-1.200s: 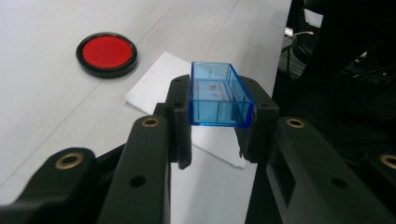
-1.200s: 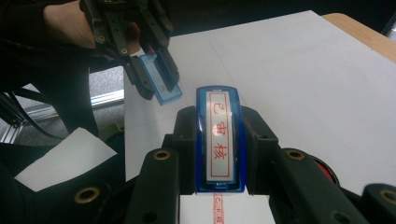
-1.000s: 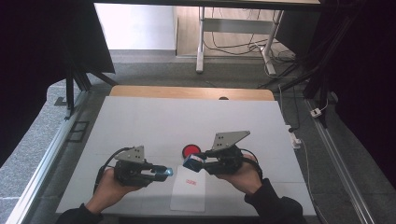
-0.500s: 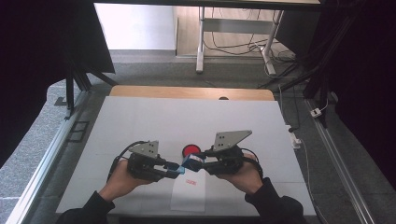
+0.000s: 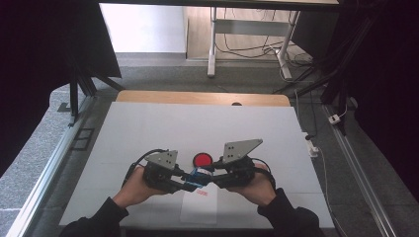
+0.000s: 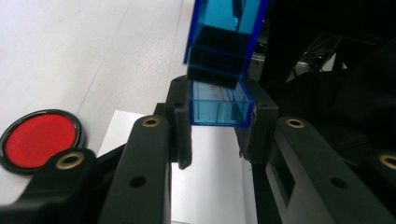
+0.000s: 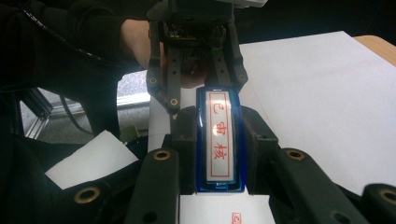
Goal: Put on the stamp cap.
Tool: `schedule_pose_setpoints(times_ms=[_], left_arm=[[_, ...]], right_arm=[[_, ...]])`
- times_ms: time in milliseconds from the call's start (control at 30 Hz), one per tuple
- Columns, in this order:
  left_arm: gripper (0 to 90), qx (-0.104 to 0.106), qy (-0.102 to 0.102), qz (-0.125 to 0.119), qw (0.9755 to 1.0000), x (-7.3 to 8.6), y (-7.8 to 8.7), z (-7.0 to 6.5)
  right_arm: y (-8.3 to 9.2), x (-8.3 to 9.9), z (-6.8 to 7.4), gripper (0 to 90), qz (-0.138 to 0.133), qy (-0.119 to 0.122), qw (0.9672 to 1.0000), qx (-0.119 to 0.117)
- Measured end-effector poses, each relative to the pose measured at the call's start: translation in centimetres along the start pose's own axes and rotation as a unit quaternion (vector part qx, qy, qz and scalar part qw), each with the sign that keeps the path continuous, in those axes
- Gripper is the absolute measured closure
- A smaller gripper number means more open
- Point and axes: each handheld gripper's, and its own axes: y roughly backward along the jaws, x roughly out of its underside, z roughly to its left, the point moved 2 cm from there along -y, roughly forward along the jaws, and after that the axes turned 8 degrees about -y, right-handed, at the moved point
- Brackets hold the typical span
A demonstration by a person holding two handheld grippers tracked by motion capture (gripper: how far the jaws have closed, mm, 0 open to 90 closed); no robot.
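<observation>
Left gripper (image 5: 190,181) has slid in from the left since a second ago and now pinches the blue stamp (image 5: 200,176), also clamped by right gripper (image 5: 210,178), above the paper slip (image 5: 198,210) near the red ink pad (image 5: 202,159), likely handover or uncapping.

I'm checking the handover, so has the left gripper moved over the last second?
Yes. The left gripper has slid right across the table, toward the red pad, and now meets the blue stamp that the right gripper holds.
</observation>
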Motion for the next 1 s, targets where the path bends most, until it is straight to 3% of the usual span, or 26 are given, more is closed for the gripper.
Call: schedule_pose_setpoints(times_ms=[633,1000], left_arm=[[68.7,0.024,-0.021,-0.02,0.9993,0.2,-0.09,-0.04],[69.0,0.018,-0.043,-0.033,0.9984,0.12,0.27,-0.28]], right_arm=[[-0.43,0.08,0.31,71.3,-0.001,0.007,0.9997,-0.025],[-0.48,0.12,0.25,71.3,-0.011,-0.003,0.9992,-0.038]])
